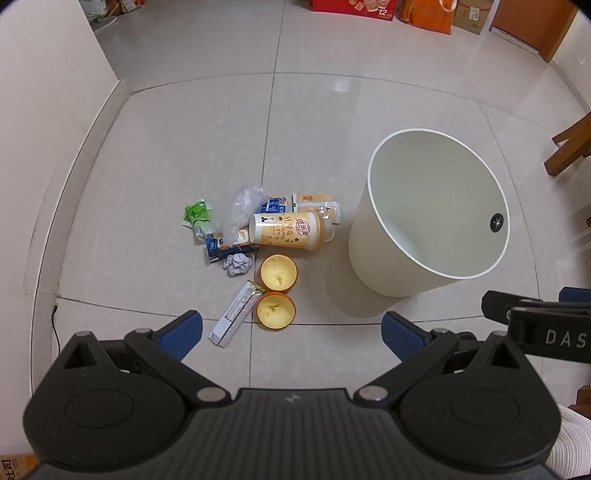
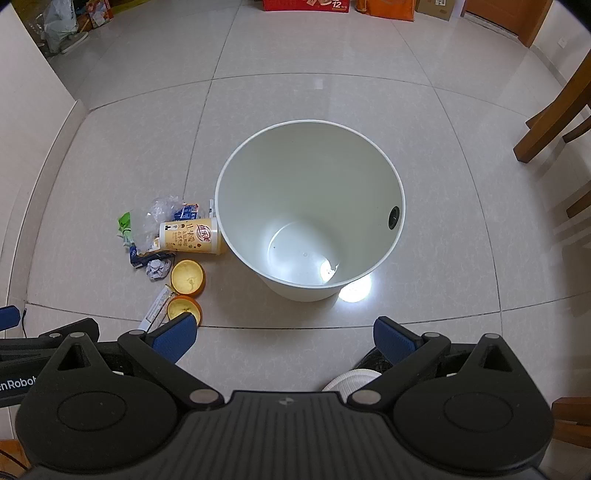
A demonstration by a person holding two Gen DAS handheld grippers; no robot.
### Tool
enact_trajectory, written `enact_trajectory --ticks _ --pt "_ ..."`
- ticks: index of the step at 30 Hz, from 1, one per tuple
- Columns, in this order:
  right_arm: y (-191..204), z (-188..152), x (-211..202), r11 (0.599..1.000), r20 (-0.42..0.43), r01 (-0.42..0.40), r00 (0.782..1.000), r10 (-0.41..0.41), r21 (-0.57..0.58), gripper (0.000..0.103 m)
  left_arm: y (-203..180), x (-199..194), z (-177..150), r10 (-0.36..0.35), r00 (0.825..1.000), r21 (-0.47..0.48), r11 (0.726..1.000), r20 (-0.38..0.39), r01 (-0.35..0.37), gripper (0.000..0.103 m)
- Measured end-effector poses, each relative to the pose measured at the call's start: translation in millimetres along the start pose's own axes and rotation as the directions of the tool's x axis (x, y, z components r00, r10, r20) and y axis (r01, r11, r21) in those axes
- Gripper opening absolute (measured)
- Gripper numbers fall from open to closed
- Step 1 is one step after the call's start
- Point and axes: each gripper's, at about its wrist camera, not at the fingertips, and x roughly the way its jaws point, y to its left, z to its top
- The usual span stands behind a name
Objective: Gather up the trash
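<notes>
L gripper: jaws spread wide, nothing between the blue pads, held above the floor tiles. R gripper: also spread wide, empty, aimed down over the bin.

Nearest trash, L wrist view: long silver/white wrapper lying diagonal, far end touching the two orange peel halves. Near peel half cup-side up, sits on a grout line; far peel half just behind it, touching or nearly so. In R wrist view the near half is partly hidden by the R gripper's left pad.

Next back: crumpled grey paper ball, just left of far peel half. Dark blue packet beside/under it.

Mid pile: yellow drink cup on its side, printed label up, base toward the bin. Crumpled clear plastic resting against its left end. Green wrapper at far left of pile. Behind cup: blue-white packet and orange-white sachets, partly covered by the cup.

White bin upright, right of pile, near the cup but apart in L view. R view looks straight in: inside bare, bright light spot at bottom edge, dark round hole in right wall.

Far: wooden chair legs at right; red box and orange bag along far wall.
</notes>
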Motion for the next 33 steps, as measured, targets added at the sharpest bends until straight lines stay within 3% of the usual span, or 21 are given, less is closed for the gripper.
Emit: enact_trajectory --ticks 33 --pt "-1.4 -5.8 1.9 1.000 0.002 -0.007 1.000 0.007 -0.005 0.103 4.3 -7.4 -3.6 -0.029 0.999 0.077 0.997 0.027 0.027 0.102"
